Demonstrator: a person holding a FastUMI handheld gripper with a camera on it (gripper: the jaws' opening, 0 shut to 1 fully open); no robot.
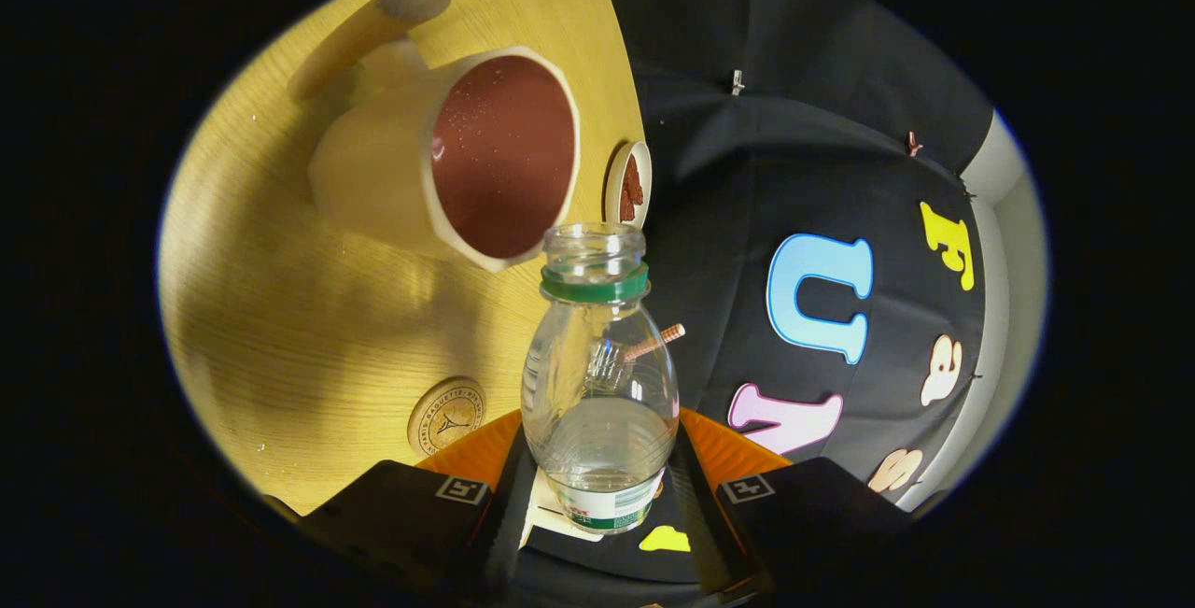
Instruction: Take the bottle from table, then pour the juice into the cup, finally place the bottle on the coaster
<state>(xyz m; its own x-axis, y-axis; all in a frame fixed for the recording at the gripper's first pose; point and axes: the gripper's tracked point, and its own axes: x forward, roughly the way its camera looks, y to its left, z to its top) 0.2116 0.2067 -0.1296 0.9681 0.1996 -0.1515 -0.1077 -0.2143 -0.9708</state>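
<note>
My gripper [602, 496] is shut on a clear plastic bottle [600, 384], one finger pressed on each side of its lower body. The bottle has a green neck ring, no cap and a little clear liquid left in its base. The whole view is rolled, so the wooden table [280, 290] appears to stand up beside the bottle. Just beyond the bottle's open mouth is a cream cup [448, 164] with a reddish-brown inside and droplets on its wall. A round wooden coaster [446, 416] lies on the table close to my left finger.
A small round dish [628, 186] with something red-brown in it sits at the table's edge, just past the cup. A wooden cylinder [373, 29] lies on the table beyond the cup.
</note>
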